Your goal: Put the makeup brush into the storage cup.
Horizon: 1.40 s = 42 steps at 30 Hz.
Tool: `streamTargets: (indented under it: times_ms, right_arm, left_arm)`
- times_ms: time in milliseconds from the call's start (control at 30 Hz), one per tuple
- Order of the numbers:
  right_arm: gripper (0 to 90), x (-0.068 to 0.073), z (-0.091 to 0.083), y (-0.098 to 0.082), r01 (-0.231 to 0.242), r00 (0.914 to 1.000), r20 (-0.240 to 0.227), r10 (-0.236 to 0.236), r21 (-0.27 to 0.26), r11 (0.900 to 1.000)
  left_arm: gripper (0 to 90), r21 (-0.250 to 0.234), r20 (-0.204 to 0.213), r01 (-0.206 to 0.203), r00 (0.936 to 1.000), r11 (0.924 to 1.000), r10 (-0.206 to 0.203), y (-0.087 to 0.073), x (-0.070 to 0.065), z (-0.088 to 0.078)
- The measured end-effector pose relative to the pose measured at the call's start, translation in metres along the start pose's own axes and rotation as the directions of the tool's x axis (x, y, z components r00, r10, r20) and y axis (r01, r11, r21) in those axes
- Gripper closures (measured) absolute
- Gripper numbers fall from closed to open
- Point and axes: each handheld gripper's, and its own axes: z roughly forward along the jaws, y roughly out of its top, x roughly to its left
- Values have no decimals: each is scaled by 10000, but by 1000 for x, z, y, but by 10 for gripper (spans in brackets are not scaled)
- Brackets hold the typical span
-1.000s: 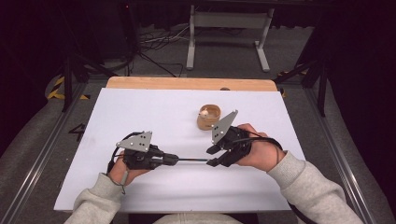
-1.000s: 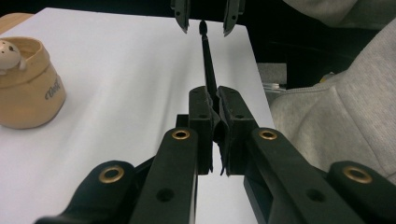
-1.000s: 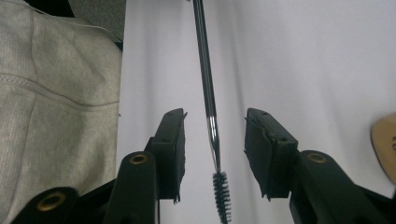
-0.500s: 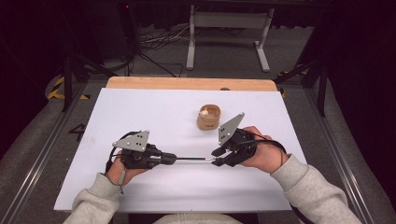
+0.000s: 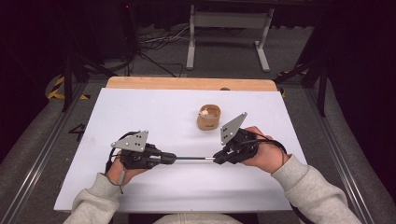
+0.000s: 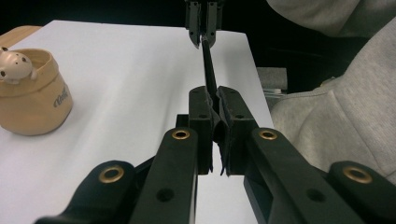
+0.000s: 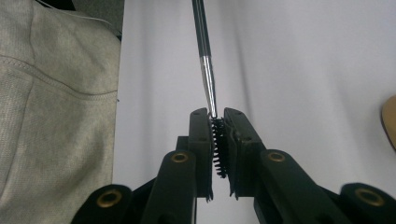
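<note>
A light wooden table (image 5: 189, 83) stands on a grey floor, and a large white sheet (image 5: 154, 116) covers nearly all of its top, leaving a strip of bare wood along the far edge. A small tan cup (image 5: 208, 118) stands upright on the sheet, right of centre and toward the far side, with a pale spotted figure (image 6: 15, 64) peeking over its rim; the left gripper view shows faint lettering on its side
</note>
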Motion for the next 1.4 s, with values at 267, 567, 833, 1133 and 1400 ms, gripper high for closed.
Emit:
streamTargets:
  times_ms: [267,567,833,1133,1400]
  right_arm:
    - [852,-1,0,-1,46,10000,-3,-46,25,10000]
    - [878,1,-5,0,161,9997,167,-163,77,9998]
    - [892,3,-8,3,257,9996,148,-261,250,9994]
    - [895,5,-12,11,358,9987,330,-383,737,9966]
    - [895,6,-9,15,384,9983,383,-434,1213,9919]
  left_arm:
    - [849,-36,15,20,10000,10000,-20,-2,1,0]
    - [845,-16,38,50,10000,10000,-50,-3,2,1]
    - [836,49,-31,67,10000,10000,-67,-3,2,3]
    - [714,389,-143,265,9996,9989,-259,0,2,4]
    - [646,1089,-469,520,9978,9927,-471,14,7,4]
